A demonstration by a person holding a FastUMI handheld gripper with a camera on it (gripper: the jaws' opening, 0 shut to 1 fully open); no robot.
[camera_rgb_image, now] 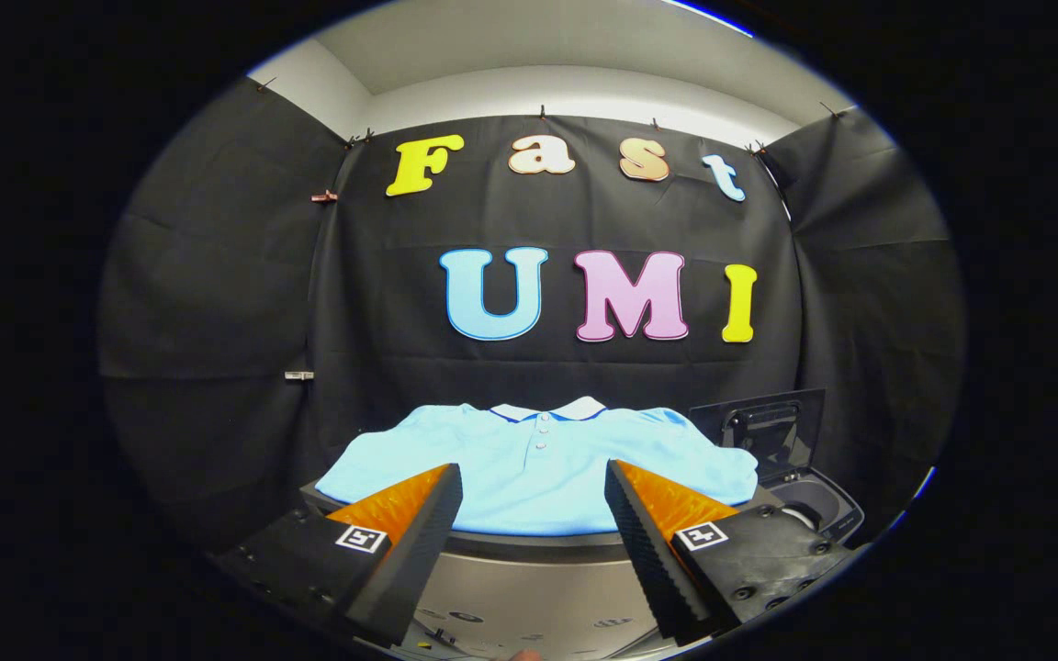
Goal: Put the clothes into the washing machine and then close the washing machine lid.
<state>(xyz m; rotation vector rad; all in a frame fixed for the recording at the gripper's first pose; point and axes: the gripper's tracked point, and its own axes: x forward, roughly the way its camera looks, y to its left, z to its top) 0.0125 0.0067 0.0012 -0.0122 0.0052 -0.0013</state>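
A light blue polo shirt (538,468) with a white collar lies spread flat on a grey platform (529,543), just beyond my fingers. To its right stands a small washing machine (827,514) with its dark lid (768,427) raised upright and the drum opening showing. My gripper (534,514) is open, its orange and black fingers (414,528) spread wide and hovering in front of the shirt's lower hem, with nothing between them.
Black cloth walls close the booth behind and on both sides. A grey front panel (529,606) sits below the platform, under my fingers.
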